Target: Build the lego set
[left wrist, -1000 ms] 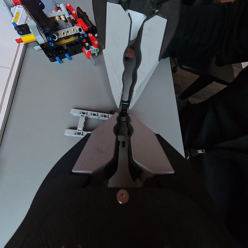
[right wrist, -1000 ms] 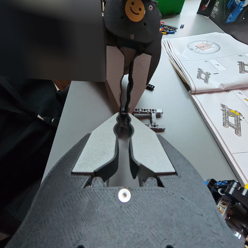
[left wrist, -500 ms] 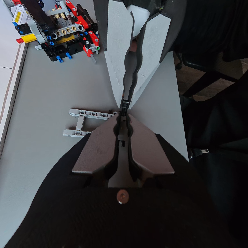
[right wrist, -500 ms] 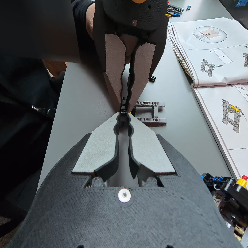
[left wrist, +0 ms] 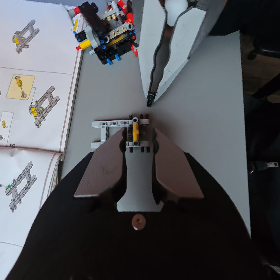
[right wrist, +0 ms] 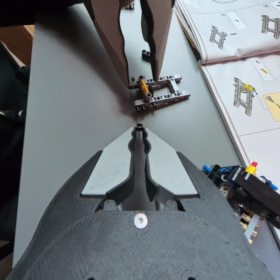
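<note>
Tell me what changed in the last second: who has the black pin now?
The left gripper let go of the pin, opened, and moved to the grey frame, its jaws now straddling the frame's yellow end. The right gripper kept the pin, shut on it, and drew apart. Frame, booklet and larger build stayed put.

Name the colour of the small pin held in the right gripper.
Black. The pin shows best in the right wrist view, pinched at the right gripper's tips.
</note>
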{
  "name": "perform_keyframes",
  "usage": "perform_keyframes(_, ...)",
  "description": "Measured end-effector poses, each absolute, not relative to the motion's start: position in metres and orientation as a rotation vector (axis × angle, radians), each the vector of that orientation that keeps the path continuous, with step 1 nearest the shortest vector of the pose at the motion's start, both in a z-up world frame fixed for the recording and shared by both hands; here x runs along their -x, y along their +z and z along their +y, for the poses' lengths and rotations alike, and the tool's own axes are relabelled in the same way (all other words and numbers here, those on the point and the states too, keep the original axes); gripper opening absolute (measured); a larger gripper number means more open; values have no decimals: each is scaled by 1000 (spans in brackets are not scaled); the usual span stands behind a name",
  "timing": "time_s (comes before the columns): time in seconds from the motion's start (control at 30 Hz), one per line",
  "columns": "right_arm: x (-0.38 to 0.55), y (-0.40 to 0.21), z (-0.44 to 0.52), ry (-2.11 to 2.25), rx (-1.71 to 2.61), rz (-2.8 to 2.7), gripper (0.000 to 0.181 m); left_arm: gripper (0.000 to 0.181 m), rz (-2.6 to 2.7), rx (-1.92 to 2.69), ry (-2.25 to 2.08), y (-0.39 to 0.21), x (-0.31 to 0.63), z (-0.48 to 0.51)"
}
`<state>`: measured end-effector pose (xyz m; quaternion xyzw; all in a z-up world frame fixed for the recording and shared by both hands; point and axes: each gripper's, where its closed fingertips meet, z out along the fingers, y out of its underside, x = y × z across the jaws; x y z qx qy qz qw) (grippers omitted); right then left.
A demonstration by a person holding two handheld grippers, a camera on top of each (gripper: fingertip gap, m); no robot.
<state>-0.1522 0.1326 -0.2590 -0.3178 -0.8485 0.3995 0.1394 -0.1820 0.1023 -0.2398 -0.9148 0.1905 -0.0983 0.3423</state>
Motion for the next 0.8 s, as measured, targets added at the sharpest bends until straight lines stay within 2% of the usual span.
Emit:
perform_keyframes(0.17, 163, -261, 135, 1127, 928, -2441, 5, 35, 461, 2460, -288, -259, 189, 105)
perform_keyframes(0.23, 164, -261, 135, 1138, 933, -2440, 5, 34, 493, 2513, -263, -268, 189, 106)
perform_keyframes(0.3, 164, -262, 135, 1140, 937, -2441, 5, 23, 515, 2513, -258, -269, 187, 107)
perform_keyframes(0.5, 162, -259, 128, 1152, 917, -2426, 5, 23, 639, 2488, -447, -267, 165, 95)
perform_keyframes(0.8, 146, -262, 111, 1142, 852, -2609, 4, 23, 739, 2483, -488, -267, 153, 87)
